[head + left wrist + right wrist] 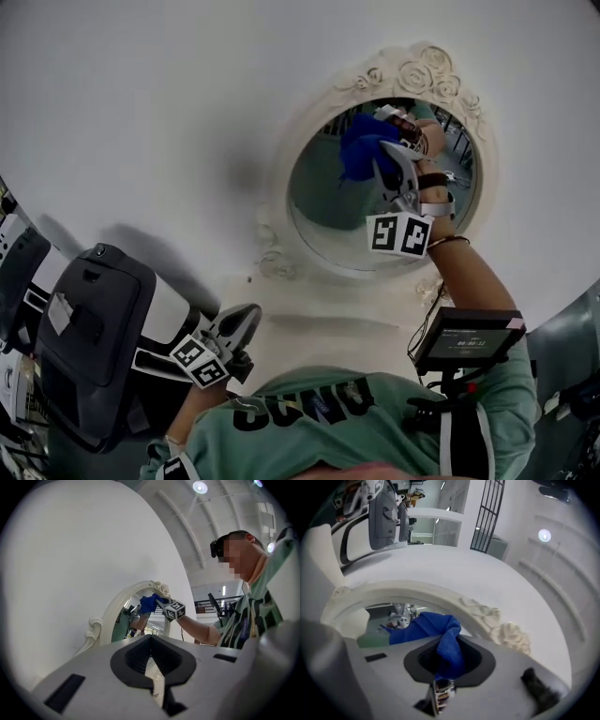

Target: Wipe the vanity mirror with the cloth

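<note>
Left tool [244, 321] sits low at 7 o'clock, jaws closed on nothing. Up at 1 o'clock the right tool [386, 157] pinches the blue cloth [361, 150], which looks bunched against the upper glass of the vanity mirror [328, 202]. Danger: if the wad slips, bare jaws could scrape the glass or clip the carved frame [412, 75]. No containers showing.

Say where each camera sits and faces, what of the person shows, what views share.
Head view: on the person's head, looking down at the vanity mirror; shows shirt, forearms, left gripper, right gripper.
Left gripper view: on the left gripper, looking past its closed, empty jaws toward the mirror; shows the right arm, torso.
Right gripper view: on the right gripper, close to the mirror, jaws closed on the cloth.
Shared: all show mirror and cloth.
</note>
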Action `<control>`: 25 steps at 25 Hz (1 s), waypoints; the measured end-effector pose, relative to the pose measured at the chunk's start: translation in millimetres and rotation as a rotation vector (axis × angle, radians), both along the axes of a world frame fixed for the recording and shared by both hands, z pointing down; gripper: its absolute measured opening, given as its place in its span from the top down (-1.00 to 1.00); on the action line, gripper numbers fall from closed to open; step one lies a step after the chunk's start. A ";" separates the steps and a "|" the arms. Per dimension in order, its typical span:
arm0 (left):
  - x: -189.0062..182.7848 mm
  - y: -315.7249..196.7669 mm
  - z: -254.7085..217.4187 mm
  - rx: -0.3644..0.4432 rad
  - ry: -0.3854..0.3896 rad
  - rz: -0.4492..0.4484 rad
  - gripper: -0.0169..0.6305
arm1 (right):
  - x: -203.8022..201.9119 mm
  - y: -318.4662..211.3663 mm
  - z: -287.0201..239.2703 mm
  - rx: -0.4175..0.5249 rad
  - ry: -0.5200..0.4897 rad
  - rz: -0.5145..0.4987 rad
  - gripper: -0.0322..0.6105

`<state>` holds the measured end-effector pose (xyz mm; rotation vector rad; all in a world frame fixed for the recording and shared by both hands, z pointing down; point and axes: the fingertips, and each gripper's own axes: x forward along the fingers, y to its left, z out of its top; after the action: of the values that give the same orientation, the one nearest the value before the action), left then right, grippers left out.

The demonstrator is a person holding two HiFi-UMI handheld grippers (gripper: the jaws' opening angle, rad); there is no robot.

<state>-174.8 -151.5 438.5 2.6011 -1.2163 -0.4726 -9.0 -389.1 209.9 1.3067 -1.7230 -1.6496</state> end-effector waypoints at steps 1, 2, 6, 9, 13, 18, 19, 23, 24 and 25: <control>0.3 -1.0 -1.8 0.008 0.003 0.001 0.92 | 4.8 -2.6 -25.8 0.043 -0.009 0.029 0.74; 0.5 -1.6 -3.1 0.015 0.006 0.003 0.92 | 9.6 -6.0 -46.1 0.076 -0.015 0.061 0.74; -3.5 -0.2 -2.4 0.022 0.015 -0.001 0.92 | 24.0 -19.0 -81.6 0.128 -0.028 0.154 0.74; -9.9 1.2 -1.0 0.011 0.021 -0.012 0.92 | 23.2 -24.6 -80.0 0.146 -0.005 0.188 0.74; -12.5 -0.1 -1.7 -0.004 0.020 -0.018 0.92 | 20.7 -28.2 -76.3 0.164 0.021 0.208 0.74; -1.5 -13.6 -3.1 -0.012 0.001 0.006 0.92 | 17.3 -33.0 -42.8 0.180 0.067 0.186 0.74; 0.4 -12.3 0.0 -0.026 -0.002 0.010 0.92 | 15.3 -32.1 -22.1 0.164 0.082 0.176 0.74; 5.5 -11.3 11.8 -0.080 -0.021 0.013 0.92 | 5.8 -31.5 91.4 0.053 0.145 0.123 0.74; 5.8 -10.4 14.3 -0.093 -0.026 0.010 0.92 | 3.3 -30.6 126.4 0.021 0.166 0.109 0.74; 5.5 -8.9 16.9 -0.107 -0.031 0.006 0.92 | 0.5 -28.9 163.5 -0.015 0.188 0.095 0.74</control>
<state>-169.2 -160.3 455.4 2.5300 -1.2084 -0.3567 -8.5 -418.0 373.3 1.1673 -1.5373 -1.6462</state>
